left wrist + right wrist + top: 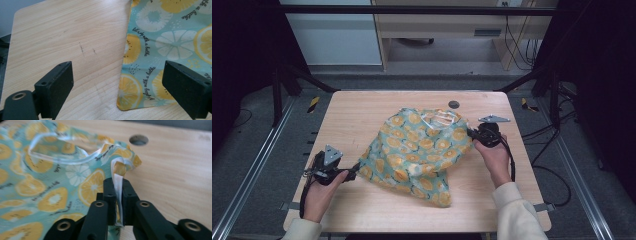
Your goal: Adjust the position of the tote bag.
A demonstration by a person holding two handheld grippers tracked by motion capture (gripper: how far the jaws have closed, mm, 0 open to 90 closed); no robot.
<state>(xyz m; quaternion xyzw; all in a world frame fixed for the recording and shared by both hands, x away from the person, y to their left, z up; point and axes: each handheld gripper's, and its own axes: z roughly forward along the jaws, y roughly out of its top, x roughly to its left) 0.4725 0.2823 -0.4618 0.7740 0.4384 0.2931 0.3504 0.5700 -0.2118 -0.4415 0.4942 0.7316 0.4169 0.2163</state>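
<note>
A teal cloth (419, 150) printed with yellow citrus slices lies crumpled on the wooden table (357, 115). My right gripper (471, 134) is at the cloth's right edge, shut on a fold of the white-trimmed hem (118, 180). The cloth (50, 180) spreads to the left of its jaws. My left gripper (354, 169) is at the cloth's lower left corner and stands open. One black jaw is over bare wood, the other over the cloth (165, 42), with the corner (125, 106) between them and untouched.
A round hole (454, 104) (138, 139) is set in the table behind the cloth. Bare wood lies left of the cloth and along the front edge. Dark frame posts and cables stand beyond the table on both sides.
</note>
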